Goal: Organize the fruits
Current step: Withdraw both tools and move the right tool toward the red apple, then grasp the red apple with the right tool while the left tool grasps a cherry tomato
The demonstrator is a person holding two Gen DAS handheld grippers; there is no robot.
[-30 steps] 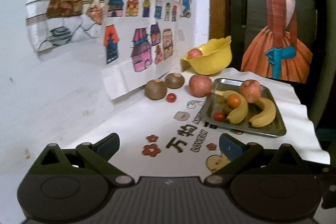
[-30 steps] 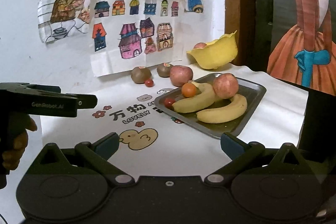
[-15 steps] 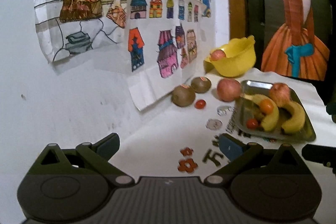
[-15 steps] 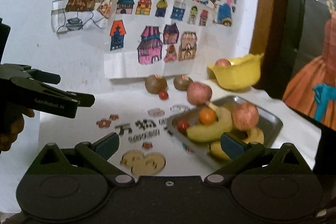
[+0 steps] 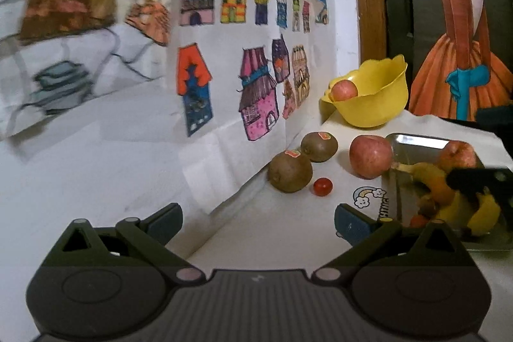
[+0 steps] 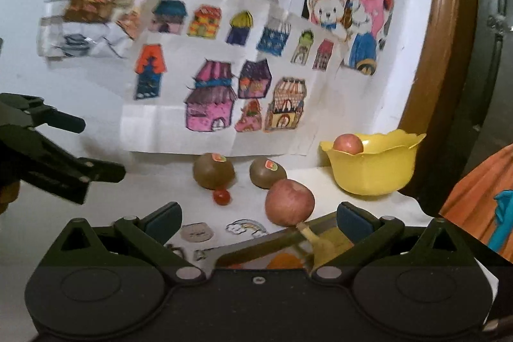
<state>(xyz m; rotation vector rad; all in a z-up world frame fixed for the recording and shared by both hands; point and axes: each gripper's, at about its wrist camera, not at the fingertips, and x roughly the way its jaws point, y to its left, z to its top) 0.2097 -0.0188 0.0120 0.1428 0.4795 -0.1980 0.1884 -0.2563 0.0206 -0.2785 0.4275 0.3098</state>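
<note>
From my left wrist, my left tongs (image 5: 258, 221) stood spread and empty above the bench (image 5: 288, 233). The sorting was barely begun: one apple (image 5: 343, 90) sat in the yellow bowl (image 5: 375, 104) at one o'clock, while two kiwis (image 5: 290, 170), a cherry tomato (image 5: 322, 186) and a second apple (image 5: 370, 156) lay loose on the bench ahead of me. The metal tray (image 5: 413, 141) at three o'clock held bananas (image 5: 481, 210), another apple and small fruit, partly hidden by my right tongs (image 5: 477, 181) reaching over it. Compared with a second earlier, this view had swung toward the wall and closed in on the kiwis.

From my right wrist, my right tongs (image 6: 258, 220) were likewise spread, holding nothing. The loose apple (image 6: 289, 201) sat just past the tray's near rim, kiwis (image 6: 213, 170) and tomato (image 6: 222, 196) at twelve, bowl (image 6: 372, 169) at two. My left tongs (image 6: 64, 169) showed at nine o'clock. I had moved in over the tray, which earlier lay fully in sight.
</note>
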